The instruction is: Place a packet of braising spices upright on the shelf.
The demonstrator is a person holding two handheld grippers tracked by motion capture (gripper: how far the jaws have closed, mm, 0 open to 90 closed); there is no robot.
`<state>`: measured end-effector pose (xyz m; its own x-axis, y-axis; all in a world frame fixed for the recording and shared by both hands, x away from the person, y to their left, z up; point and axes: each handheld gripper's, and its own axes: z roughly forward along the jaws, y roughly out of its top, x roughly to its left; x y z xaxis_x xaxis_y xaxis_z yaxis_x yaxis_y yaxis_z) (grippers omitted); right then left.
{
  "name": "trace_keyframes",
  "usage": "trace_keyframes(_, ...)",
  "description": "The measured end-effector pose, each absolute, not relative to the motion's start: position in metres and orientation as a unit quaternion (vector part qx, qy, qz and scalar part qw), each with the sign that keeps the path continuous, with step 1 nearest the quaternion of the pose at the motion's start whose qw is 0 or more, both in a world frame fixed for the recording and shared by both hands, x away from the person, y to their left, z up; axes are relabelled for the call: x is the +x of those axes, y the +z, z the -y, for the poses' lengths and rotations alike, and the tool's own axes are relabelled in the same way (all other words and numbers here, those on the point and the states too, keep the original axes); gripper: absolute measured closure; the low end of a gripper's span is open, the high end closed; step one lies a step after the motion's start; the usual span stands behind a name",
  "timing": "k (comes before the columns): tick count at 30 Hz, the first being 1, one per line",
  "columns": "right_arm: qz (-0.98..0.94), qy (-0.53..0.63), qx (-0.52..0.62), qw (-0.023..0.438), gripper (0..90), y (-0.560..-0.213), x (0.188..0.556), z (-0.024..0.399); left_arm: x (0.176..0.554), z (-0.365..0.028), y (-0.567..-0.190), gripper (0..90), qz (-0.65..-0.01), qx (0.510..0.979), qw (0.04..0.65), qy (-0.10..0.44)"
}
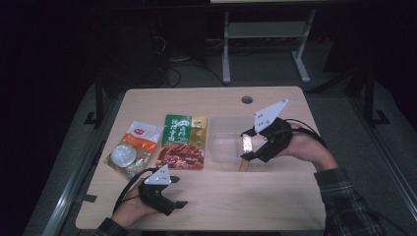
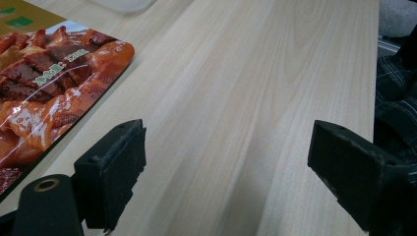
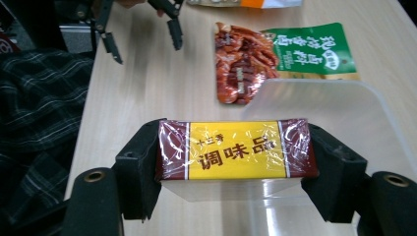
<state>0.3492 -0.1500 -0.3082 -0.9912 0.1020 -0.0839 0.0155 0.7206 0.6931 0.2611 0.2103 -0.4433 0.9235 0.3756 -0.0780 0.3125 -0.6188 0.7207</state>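
My right gripper (image 3: pixel 235 152) is shut on a yellow and maroon seasoning box (image 3: pixel 236 149), held just above the near rim of a clear plastic container (image 3: pixel 334 113). From above, that box (image 1: pixel 246 143) glints at the container's (image 1: pixel 223 146) right side, in the right gripper (image 1: pixel 248 145). A green and red meat snack pouch (image 1: pixel 182 141) lies flat left of the container. My left gripper (image 2: pixel 226 172) stands open over bare wood, the pouch (image 2: pixel 44 93) just to its left. It sits near the table's front edge (image 1: pixel 174 194).
A white and orange packet (image 1: pixel 133 147) with a round lid-like item lies left of the pouch. The wooden table (image 1: pixel 275 196) has a cable hole (image 1: pixel 247 100) at the back. A plaid sleeve (image 1: pixel 344 201) enters at the lower right.
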Motion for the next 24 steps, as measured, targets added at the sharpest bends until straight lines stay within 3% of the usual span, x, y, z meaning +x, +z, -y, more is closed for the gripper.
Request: trace_keyframes(24, -0.926, 0.371, 0.041, 0.046, 31.3, -0.31, 0.416, 0.147, 0.249, -0.223, -0.445, 14.0, -0.213, 0.896, 0.389, 0.039)
